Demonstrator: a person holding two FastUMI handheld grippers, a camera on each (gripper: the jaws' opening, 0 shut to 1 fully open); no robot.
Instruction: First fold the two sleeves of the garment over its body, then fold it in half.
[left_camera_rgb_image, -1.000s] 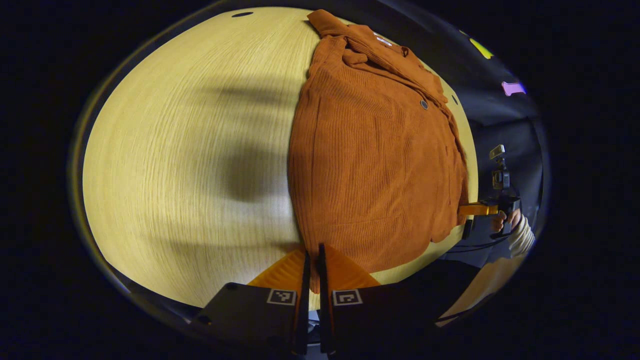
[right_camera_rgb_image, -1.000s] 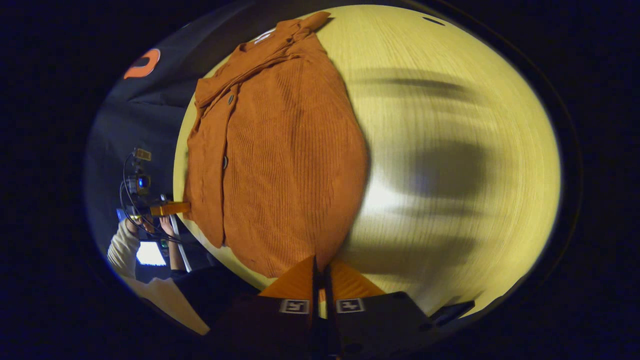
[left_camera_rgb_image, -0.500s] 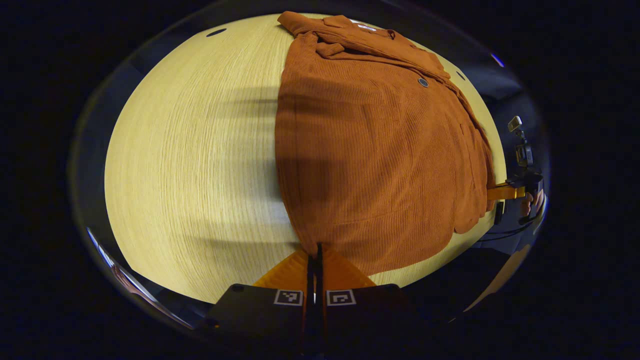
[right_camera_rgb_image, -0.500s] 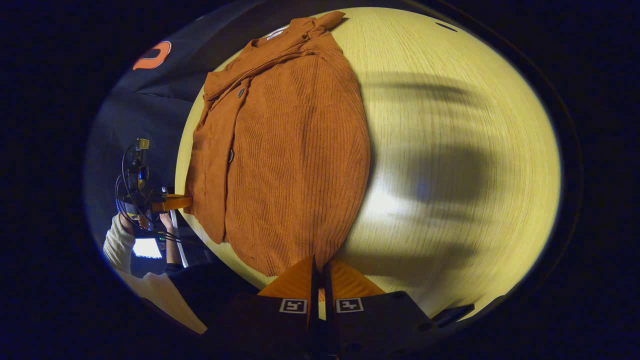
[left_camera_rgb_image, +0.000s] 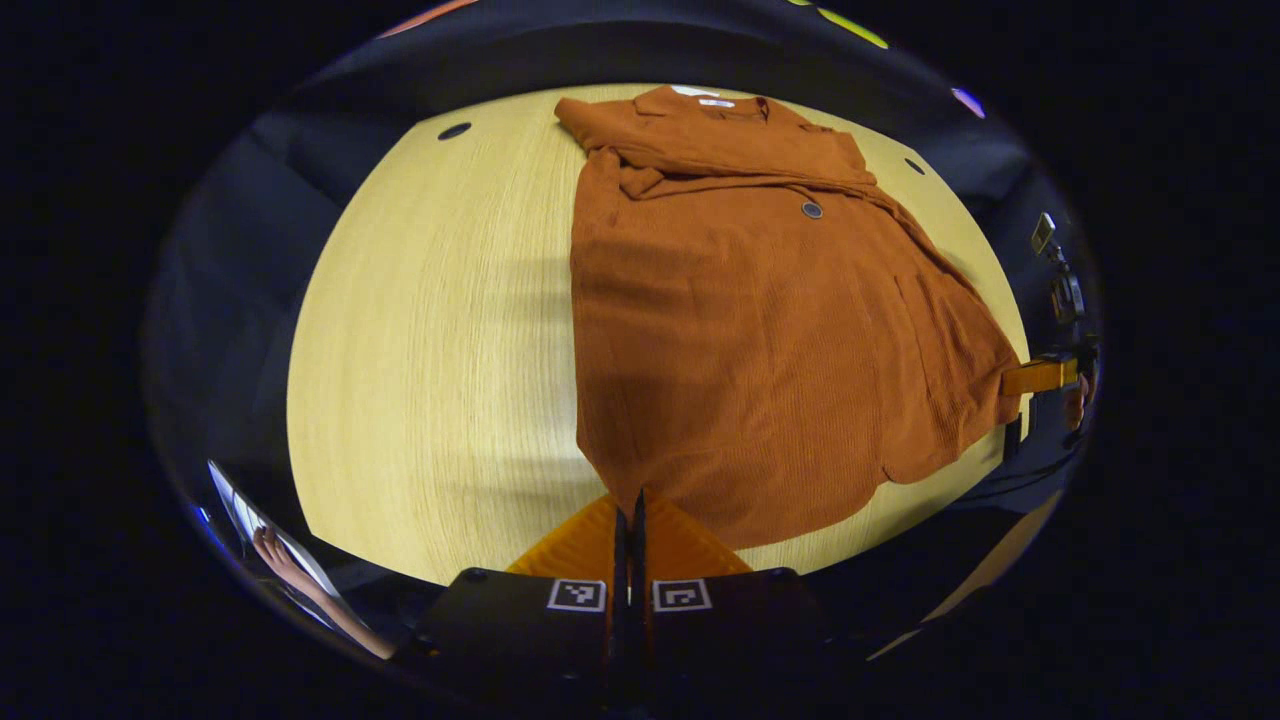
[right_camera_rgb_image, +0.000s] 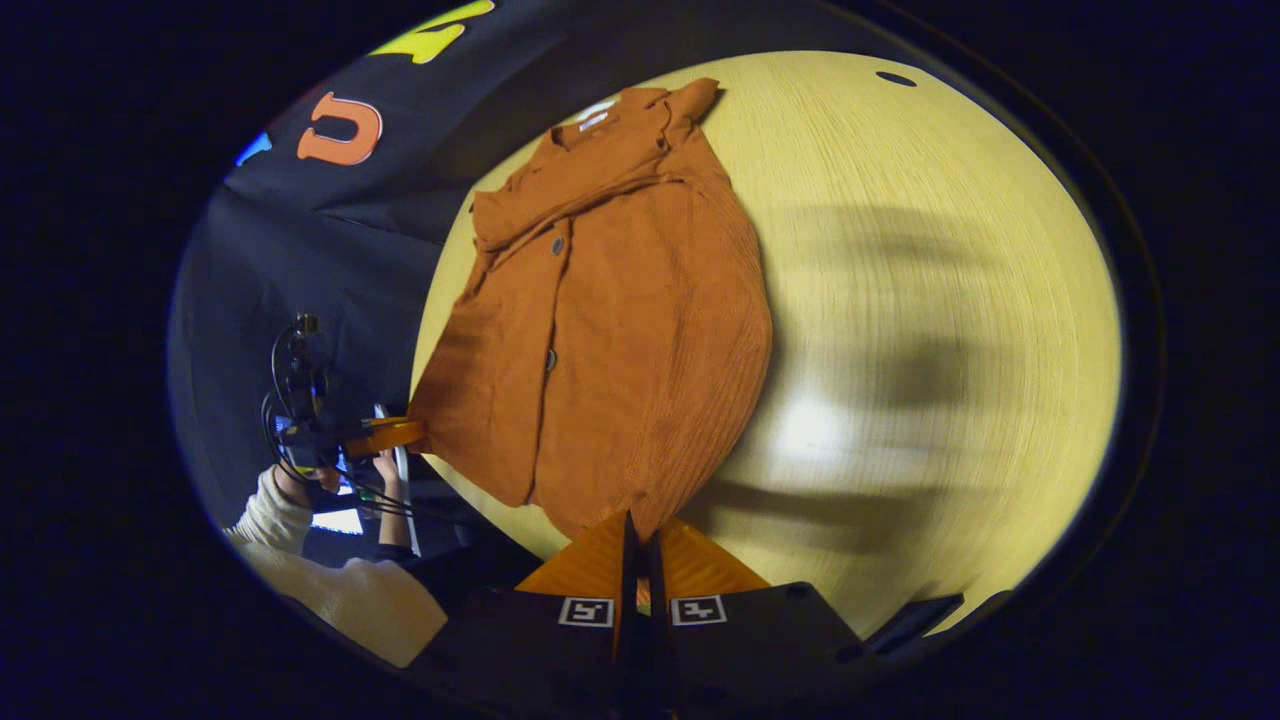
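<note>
1. Garment (left_camera_rgb_image: 760, 330): rust-orange corduroy, spread on the pale wood table (left_camera_rgb_image: 430, 330), centre to upper right of the left gripper view; both sleeves lie folded across the chest.
2. Left gripper (left_camera_rgb_image: 628, 515): fingers pressed together on the hem corner at bottom centre.
3. Right gripper (right_camera_rgb_image: 636, 535): likewise pinching the opposite hem corner (apparently raised slightly off the table).

Booth dim, light from overhead. Table (left_camera_rgb_image: 420, 330) bright yellow, w/ glare patch in right gripper view (right_camera_rgb_image: 810, 430). Soft dark shadow bands across wood in both views. Shirt (left_camera_rgb_image: 760, 340) sharp at centre, ribbing blurs toward rim. Strong fisheye bend: table edge curves, edges dark & smeared. Sleeve (right_camera_rgb_image: 275, 505) low-left, soft.
</note>
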